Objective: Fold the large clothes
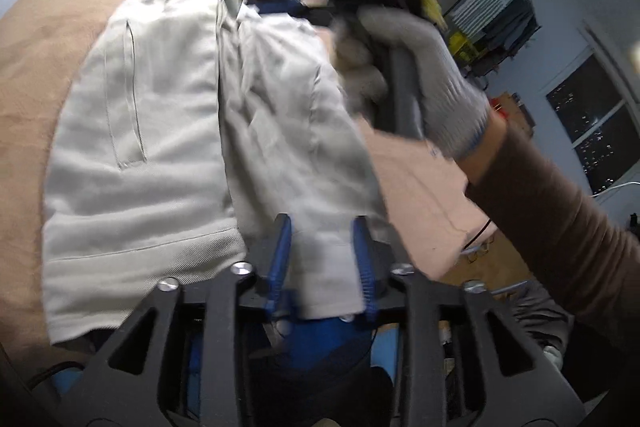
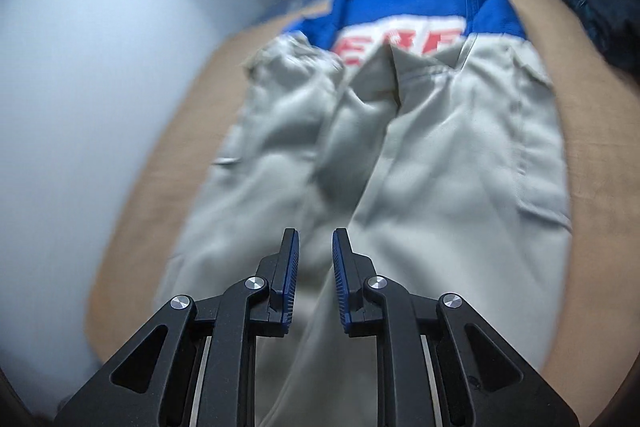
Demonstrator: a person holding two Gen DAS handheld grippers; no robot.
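Grey jacket [image 1: 160, 131] spread face-up on the tan worktop [image 1: 52, 39], hem toward the near edge, collar toward the far edge where the blue yoke [image 2: 400, 3] and red lettering show. Its front panels are closed over each other along the middle, a little rumpled near the collar.

Left gripper [image 1: 324, 255] sits low at the near edge with its fingers part open and a strip of the hem lying between them. The pads stand apart on either side of the cloth, so I can't call it a firm pinch; it looks more like framing the hem than clamping it.

Right gripper [image 2: 316, 259] hangs over the jacket's lower half, fingers a narrow gap apart, nothing between them that I can make out, just blurred fabric beneath. In the left view the gloved right hand [image 1: 412, 75] is raised above the jacket's right side, blurred with motion.

My read: this is early, the garment laid out and the first fold being set up. Next move likely calls for both tongs to close on the hem or a side edge, evenly spaced, then carry it over without dragging the layer below.
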